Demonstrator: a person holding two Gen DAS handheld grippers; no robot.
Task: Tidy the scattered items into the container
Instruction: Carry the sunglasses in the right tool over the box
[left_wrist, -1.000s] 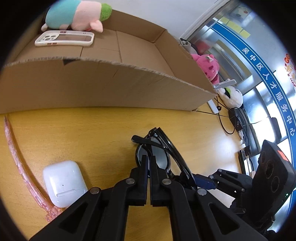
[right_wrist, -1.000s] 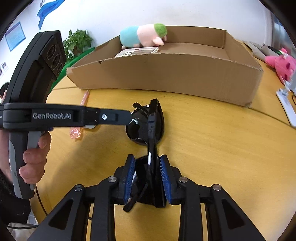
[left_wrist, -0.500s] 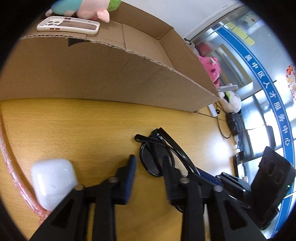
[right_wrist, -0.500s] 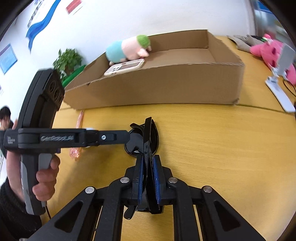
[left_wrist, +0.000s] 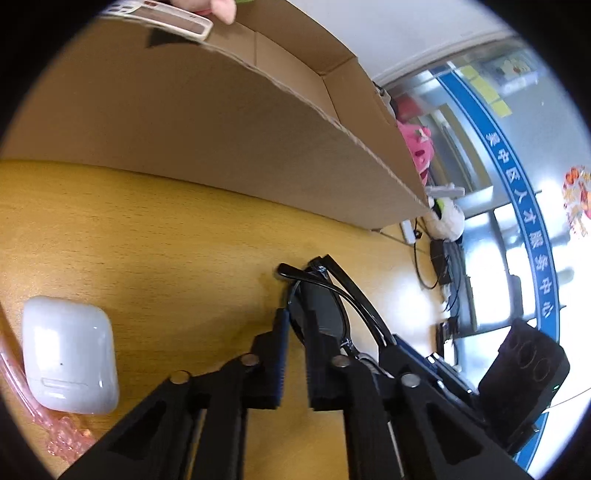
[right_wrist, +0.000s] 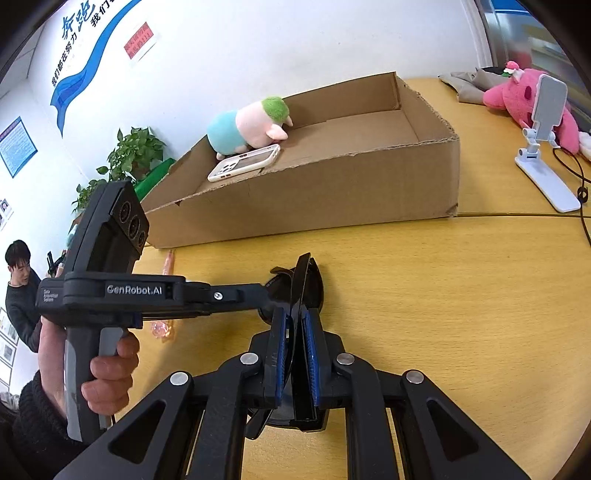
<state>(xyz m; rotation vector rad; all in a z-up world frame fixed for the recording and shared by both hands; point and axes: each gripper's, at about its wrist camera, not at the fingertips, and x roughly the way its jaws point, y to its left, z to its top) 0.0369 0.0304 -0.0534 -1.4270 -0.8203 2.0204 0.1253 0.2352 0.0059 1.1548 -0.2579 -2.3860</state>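
Folded black sunglasses (right_wrist: 301, 280) are held on edge just above the wooden table. My right gripper (right_wrist: 293, 334) is shut on their frame. My left gripper (left_wrist: 295, 326) is open, its fingers apart beside one lens of the sunglasses (left_wrist: 325, 306). The cardboard box (right_wrist: 332, 177) stands behind, holding a plush toy (right_wrist: 251, 125) and a phone case (right_wrist: 245, 162). A white earbuds case (left_wrist: 68, 354) lies on the table to the left of my left gripper, over a pink comb (left_wrist: 55, 435).
A pink plush (right_wrist: 524, 99) and a white phone stand (right_wrist: 546, 147) sit at the right of the table, with cables beside them. A potted plant (right_wrist: 129, 155) stands behind the box. A person (right_wrist: 20, 280) stands far left.
My left gripper opened and let go of the sunglasses. My right gripper closed tighter on them and lifted slightly. Both views moved closer to the box.
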